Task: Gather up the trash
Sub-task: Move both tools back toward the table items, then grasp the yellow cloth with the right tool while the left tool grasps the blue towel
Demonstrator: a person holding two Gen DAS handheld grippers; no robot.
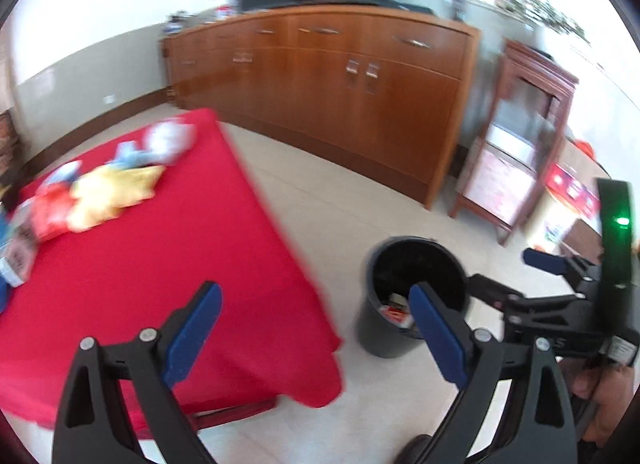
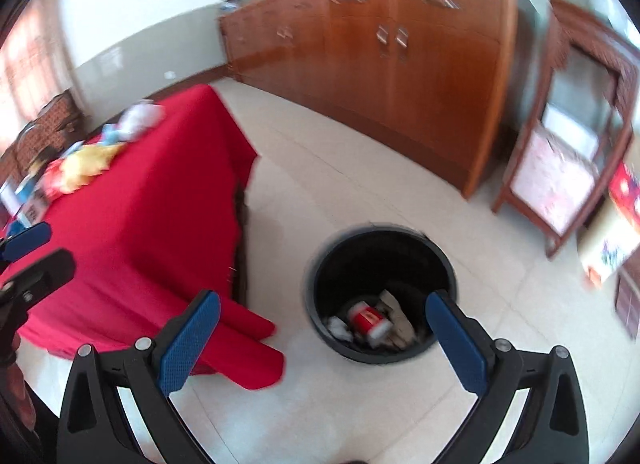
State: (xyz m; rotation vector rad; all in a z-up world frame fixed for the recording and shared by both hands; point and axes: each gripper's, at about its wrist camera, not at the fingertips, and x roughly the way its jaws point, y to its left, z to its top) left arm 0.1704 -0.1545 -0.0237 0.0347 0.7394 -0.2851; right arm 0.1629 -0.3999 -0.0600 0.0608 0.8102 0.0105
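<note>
Both grippers, left gripper and right gripper, spread wide, empty. Bin holds dropped trash. Judged: between pickups; next, reach pile at ten o'clock on red table.

Left hand-held gripper is shown tilted downward, its blue pads spread wide with nothing gripped between them. Right hand-held gripper is likewise pitched down, jaws fully parted and empty; the holding hand is partly seen.

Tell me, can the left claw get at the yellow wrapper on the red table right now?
Probably yes: the left claw is open and empty, and bare red table lies between it and the yellow wrapper.
</note>
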